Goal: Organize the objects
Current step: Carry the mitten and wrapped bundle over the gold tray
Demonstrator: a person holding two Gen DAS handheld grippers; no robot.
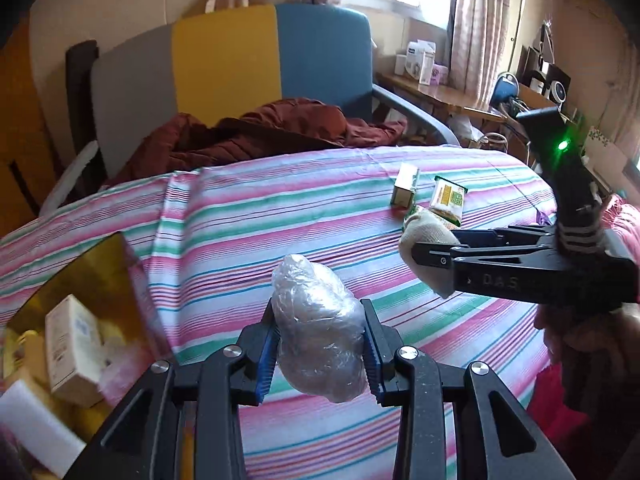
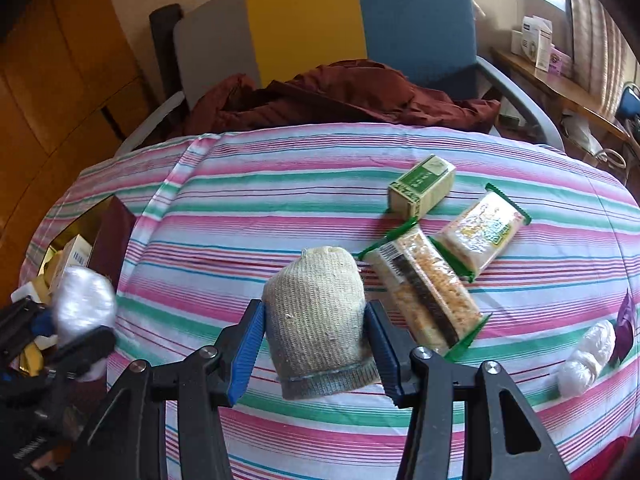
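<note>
My left gripper is shut on a clear plastic-wrapped bundle and holds it above the striped bedsheet; it also shows in the right wrist view. My right gripper is shut on a beige knitted sock roll, which also shows in the left wrist view. A green and cream box and two snack bars lie on the sheet ahead of the right gripper. A gold box with cartons in it stands at the left.
A second plastic-wrapped bundle lies at the right by a purple scrap. A maroon jacket lies on a grey, yellow and blue chair behind the bed. A cluttered wooden desk stands at the right.
</note>
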